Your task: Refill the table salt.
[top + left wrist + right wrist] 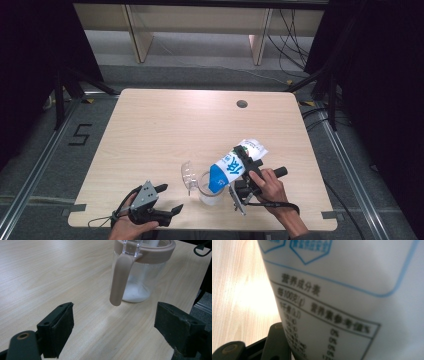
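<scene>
A blue-and-white bag point(235, 167) is tilted mouth-down over a clear, pink-rimmed jug point(210, 187) holding white powder.

In the right gripper view the bag point(352, 297) ran past the top, right and bottom edges, its small print blurred and one jaw hidden behind it. In the left gripper view the jug point(140, 277) was cropped at its rim.

Matt wooden table point(165, 125); clear plastic jug point(140, 272)
</scene>
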A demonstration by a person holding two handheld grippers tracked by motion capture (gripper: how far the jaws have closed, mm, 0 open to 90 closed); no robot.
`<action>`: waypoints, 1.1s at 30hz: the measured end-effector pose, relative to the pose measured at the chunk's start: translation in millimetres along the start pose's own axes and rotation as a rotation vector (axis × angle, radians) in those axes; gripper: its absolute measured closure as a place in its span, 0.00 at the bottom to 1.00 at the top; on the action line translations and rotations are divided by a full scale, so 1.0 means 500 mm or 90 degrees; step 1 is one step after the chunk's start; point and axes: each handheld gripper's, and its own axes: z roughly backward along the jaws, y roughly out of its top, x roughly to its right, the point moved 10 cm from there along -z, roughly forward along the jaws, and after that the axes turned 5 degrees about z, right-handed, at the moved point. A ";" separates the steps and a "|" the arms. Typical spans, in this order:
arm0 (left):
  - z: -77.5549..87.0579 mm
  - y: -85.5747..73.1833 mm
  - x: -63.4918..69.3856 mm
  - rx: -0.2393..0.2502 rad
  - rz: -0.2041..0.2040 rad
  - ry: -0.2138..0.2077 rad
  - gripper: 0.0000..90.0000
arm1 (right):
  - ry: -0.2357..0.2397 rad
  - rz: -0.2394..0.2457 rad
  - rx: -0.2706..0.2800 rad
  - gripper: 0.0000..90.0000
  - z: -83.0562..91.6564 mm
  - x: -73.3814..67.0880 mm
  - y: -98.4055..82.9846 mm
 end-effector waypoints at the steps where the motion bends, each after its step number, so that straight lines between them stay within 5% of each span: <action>1: 0.000 0.000 0.001 0.002 0.002 -0.002 0.17 | 0.000 -0.004 -0.001 0.56 0.000 -0.001 -0.001; 11: 0.000 0.000 0.000 0.000 0.000 0.000 0.17 | -0.005 0.001 -0.004 0.56 0.001 0.003 -0.002; 12: -0.001 0.000 0.003 0.004 0.016 -0.002 0.17 | -0.005 0.001 -0.004 0.56 0.001 0.003 -0.002; 14: -0.001 0.000 0.004 0.005 0.019 -0.003 0.17 | 0.000 -0.025 -0.014 0.56 0.003 -0.005 -0.006; 19: 0.000 0.000 0.002 0.002 0.003 -0.003 0.17 | -0.002 0.000 -0.007 0.56 0.002 0.004 -0.005; 23: -0.001 0.001 0.002 0.004 0.001 -0.004 0.17 | -0.005 -0.022 -0.015 0.56 0.004 -0.002 -0.008; 33: -0.001 0.002 0.001 0.005 0.000 -0.004 0.17 | -0.005 -0.011 -0.019 0.57 0.005 0.000 -0.007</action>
